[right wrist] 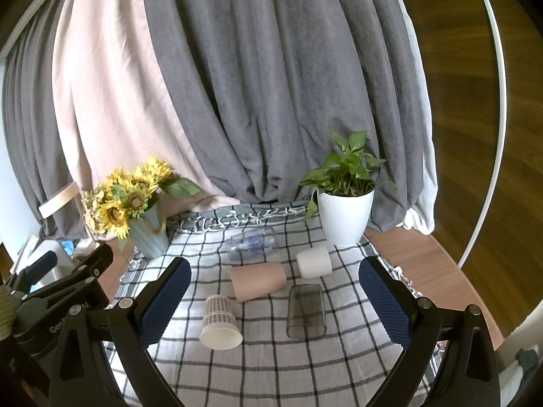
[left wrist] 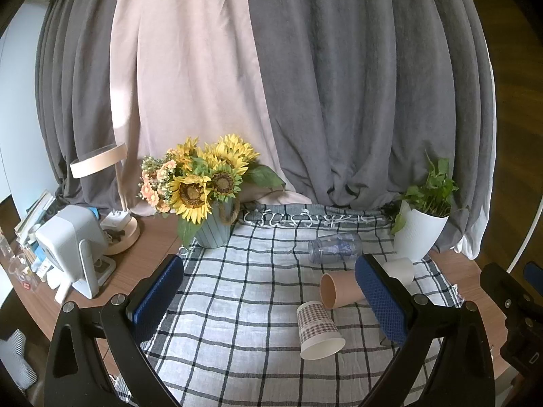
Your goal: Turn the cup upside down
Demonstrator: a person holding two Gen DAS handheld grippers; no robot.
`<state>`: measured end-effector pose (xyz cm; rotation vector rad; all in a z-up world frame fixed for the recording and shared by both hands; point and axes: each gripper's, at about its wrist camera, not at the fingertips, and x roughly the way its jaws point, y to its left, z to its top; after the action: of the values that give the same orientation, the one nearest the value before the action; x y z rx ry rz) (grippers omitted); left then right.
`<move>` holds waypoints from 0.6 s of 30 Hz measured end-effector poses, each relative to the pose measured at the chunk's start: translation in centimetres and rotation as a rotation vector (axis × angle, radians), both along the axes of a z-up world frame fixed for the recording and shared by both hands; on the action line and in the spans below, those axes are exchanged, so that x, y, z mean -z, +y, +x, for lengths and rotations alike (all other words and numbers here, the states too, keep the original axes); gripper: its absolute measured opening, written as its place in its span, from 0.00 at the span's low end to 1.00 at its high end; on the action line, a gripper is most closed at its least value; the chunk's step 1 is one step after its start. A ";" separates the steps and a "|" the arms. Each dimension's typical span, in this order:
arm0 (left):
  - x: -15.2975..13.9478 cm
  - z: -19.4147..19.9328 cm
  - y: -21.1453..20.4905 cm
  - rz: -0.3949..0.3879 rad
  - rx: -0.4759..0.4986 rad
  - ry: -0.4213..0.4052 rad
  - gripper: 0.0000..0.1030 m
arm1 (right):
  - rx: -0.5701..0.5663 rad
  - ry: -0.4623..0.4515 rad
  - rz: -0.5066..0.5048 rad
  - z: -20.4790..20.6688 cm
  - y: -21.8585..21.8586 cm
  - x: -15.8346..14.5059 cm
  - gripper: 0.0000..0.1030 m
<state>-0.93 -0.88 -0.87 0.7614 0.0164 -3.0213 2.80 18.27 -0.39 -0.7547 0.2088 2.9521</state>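
Several cups lie on their sides on the checked cloth (right wrist: 271, 356). A paper cup with a brown check pattern (right wrist: 219, 322) (left wrist: 317, 330) lies nearest, mouth toward me. Behind it lie a tan cup (right wrist: 259, 279) (left wrist: 339, 290), a white cup (right wrist: 314, 262) (left wrist: 402, 268), a smoky grey tumbler (right wrist: 305, 310) and a clear printed glass (right wrist: 253, 242) (left wrist: 334, 247). My left gripper (left wrist: 271, 302) is open and empty, above the cloth left of the cups. My right gripper (right wrist: 273, 302) is open and empty, with the cups ahead between its fingers.
A sunflower vase (left wrist: 212, 224) (right wrist: 149, 234) stands at the cloth's back left. A white potted plant (right wrist: 344, 215) (left wrist: 419, 230) stands at the back right. A lamp (left wrist: 101, 166) and a white appliance (left wrist: 71, 247) sit on the wooden table at left. Curtains hang behind.
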 end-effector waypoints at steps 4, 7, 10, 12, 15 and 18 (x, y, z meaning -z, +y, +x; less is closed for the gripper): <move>0.1 -0.1 0.1 -0.001 0.000 -0.001 1.00 | 0.000 -0.004 -0.001 -0.3 0.2 0.1 0.97; 0.1 -0.2 0.2 -0.005 0.000 0.000 1.00 | 0.000 -0.004 -0.001 -0.3 0.2 0.2 0.97; 0.2 -0.3 0.1 -0.002 0.001 -0.003 1.00 | -0.001 -0.008 -0.001 -0.5 0.3 0.3 0.97; 0.3 -0.4 0.2 -0.003 0.001 -0.006 1.00 | -0.002 -0.010 -0.002 -0.6 0.3 0.4 0.97; 0.4 -0.4 0.2 -0.004 0.002 -0.008 1.00 | -0.002 -0.010 -0.002 -0.6 0.3 0.4 0.97; 0.3 -0.4 0.3 -0.005 0.002 -0.006 1.00 | -0.002 -0.009 -0.002 -0.6 0.2 0.5 0.97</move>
<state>-1.34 -0.60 -1.21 0.7711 0.0078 -3.0197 2.18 18.52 -0.85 -0.7692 0.2106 2.9495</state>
